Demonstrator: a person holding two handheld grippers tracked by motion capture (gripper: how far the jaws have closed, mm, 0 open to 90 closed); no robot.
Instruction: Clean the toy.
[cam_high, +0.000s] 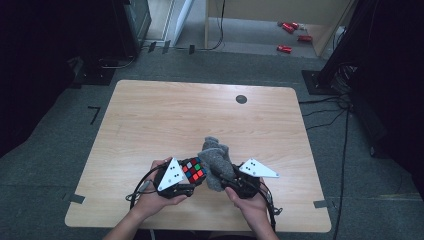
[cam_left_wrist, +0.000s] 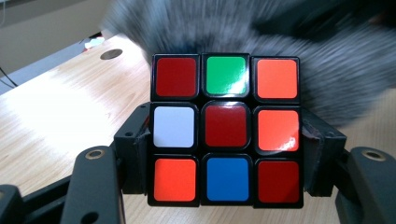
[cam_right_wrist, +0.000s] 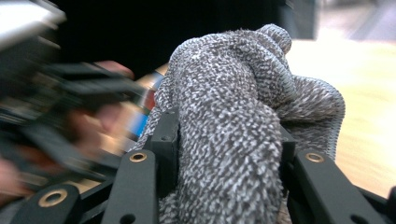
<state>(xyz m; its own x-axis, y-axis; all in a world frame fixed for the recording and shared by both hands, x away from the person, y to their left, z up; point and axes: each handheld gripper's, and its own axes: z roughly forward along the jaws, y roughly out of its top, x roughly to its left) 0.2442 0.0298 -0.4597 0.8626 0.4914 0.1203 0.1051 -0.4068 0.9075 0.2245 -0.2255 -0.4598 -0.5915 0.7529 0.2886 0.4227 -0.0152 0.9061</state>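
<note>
1. Cube (cam_left_wrist: 226, 130) sits clamped between the jaws of the left gripper (cam_high: 186, 181), near the table's (cam_high: 150, 120) front edge at about 6 o'clock; grey cloth (cam_high: 216, 162) touches it at 3 o'clock.
2. Left gripper closed on the cube's sides; right gripper (cam_right_wrist: 224, 144) pinched tight on the grey cloth, which bunches above its jaws.
3. Count: one cube, one cloth, two grippers.
</note>
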